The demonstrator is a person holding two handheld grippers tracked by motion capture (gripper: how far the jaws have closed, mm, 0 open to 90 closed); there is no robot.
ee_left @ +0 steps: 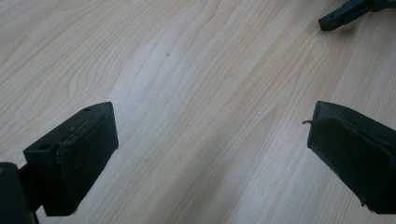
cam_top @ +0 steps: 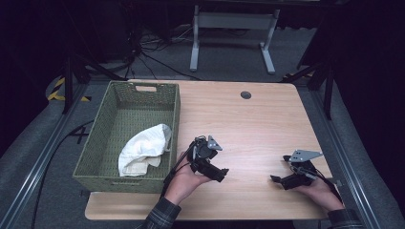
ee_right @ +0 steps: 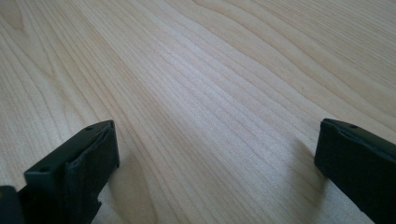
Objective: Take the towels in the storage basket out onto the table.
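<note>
The white cloth (cam_top: 144, 148) lies crumpled in the green basket (cam_top: 95, 143), left of centre in the high view. It looks soft and light; pinch a raised fold. Left gripper (cam_top: 223, 174) and right gripper (cam_top: 276, 180) rest empty on the tabletop (cam_top: 248, 124), jaws spread wide.

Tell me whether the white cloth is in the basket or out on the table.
In. The white cloth lies crumpled inside the green woven basket, bunched against its right wall, one edge riding up toward the rim.

A white cloth (cam_top: 143, 149) lies in an olive-green woven basket (cam_top: 95, 143) on the pale wood-grain table (cam_top: 253, 124), beside black grippers.
</note>
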